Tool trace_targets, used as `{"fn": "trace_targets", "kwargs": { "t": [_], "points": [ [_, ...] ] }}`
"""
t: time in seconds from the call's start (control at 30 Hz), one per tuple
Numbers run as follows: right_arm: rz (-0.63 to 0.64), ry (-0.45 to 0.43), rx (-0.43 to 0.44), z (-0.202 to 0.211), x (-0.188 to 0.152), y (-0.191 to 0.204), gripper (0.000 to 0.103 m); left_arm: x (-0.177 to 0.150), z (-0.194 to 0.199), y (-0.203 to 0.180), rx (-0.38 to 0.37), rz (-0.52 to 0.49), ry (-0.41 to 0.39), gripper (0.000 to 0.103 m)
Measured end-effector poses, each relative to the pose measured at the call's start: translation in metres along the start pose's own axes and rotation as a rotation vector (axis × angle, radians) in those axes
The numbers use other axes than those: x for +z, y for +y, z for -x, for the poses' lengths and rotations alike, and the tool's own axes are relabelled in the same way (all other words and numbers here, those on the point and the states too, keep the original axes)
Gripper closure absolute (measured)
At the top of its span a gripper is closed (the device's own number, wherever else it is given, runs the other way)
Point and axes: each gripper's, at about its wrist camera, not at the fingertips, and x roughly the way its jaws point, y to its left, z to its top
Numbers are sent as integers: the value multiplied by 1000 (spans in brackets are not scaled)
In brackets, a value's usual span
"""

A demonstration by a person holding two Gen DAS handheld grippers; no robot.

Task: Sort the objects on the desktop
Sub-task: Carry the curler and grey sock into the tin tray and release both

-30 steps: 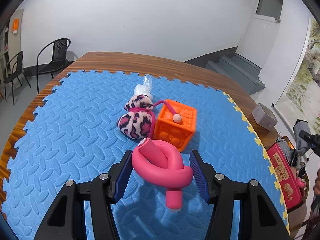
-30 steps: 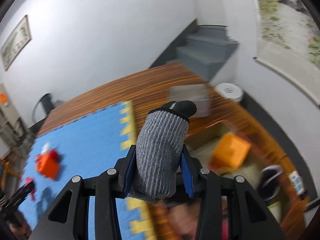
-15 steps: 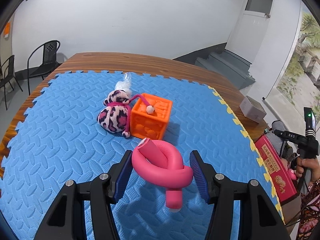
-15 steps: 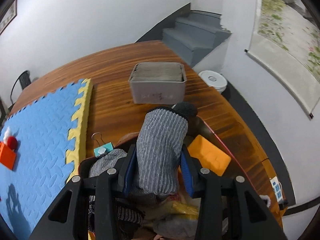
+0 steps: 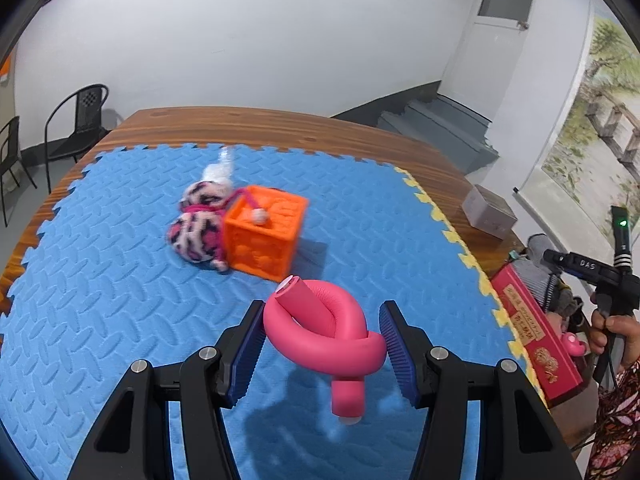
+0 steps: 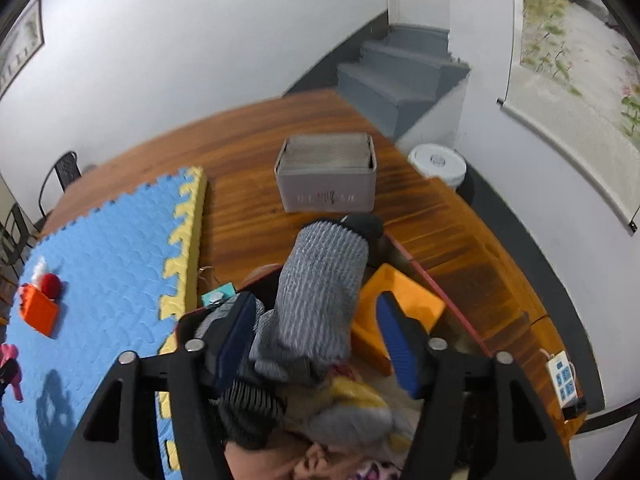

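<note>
Grey sock [image 6: 320,292] going into the red box [image 6: 404,258] — my right gripper [image 6: 316,336] standing wide, letting go.

A second ago I was clamping it; now it is sagging among the box's clothes at 6 o'clock of the grey tin [image 6: 326,196]. My left gripper [image 5: 322,348] is holding the pink foam curler [image 5: 324,328] above the blue mat [image 5: 100,320] — likely carrying it boxward at 3 o'clock.

Pink foam tube [image 5: 324,328], centre of frame. Orange cube [image 5: 265,233]. Plush toy [image 5: 198,226] spotted pink, black, white. Blue mat [image 5: 100,304], yellow edge at right. Grey ribbed sock [image 6: 320,292], black toe. Red box [image 5: 534,330], gold print.
</note>
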Motion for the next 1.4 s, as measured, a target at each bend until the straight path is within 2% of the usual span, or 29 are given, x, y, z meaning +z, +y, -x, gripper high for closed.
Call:
{"fn": "trace_targets", "kwargs": {
  "t": [0.27, 0.5, 0.77, 0.93, 0.97, 1.0, 1.03, 1.07, 1.23, 1.4],
  "points": [
    [-68, -124, 31, 59, -28, -37, 34, 1, -2, -70, -71, -110, 17, 44],
    [-121, -185, 21, 91, -59, -79, 31, -2, -15, -161, -159, -244, 48, 44],
    [-189, -239, -15, 119, -82, -126, 30, -2, -34, -255, -243, -364, 59, 44],
    [-251, -238, -21, 121, -94, -150, 30, -7, -54, -305, -290, -432, 93, 43],
    [-260, -234, -20, 120, -96, -154, 30, -8, -57, -310, -291, -439, 100, 43],
    [-266, -231, -20, 119, -97, -156, 30, -9, -59, -312, -288, -443, 106, 34],
    [-270, -229, -21, 118, -99, -158, 30, -10, -62, -314, -285, -447, 112, 18],
    [-271, -227, -20, 118, -100, -159, 30, -11, -64, -316, -282, -451, 118, 16],
    [-276, -225, -4, 114, -103, -159, 30, -17, -76, -326, -266, -472, 147, 15],
    [-268, -223, 20, 112, -103, -149, 30, -9, -65, -313, -253, -448, 112, 15]
  ]
}}
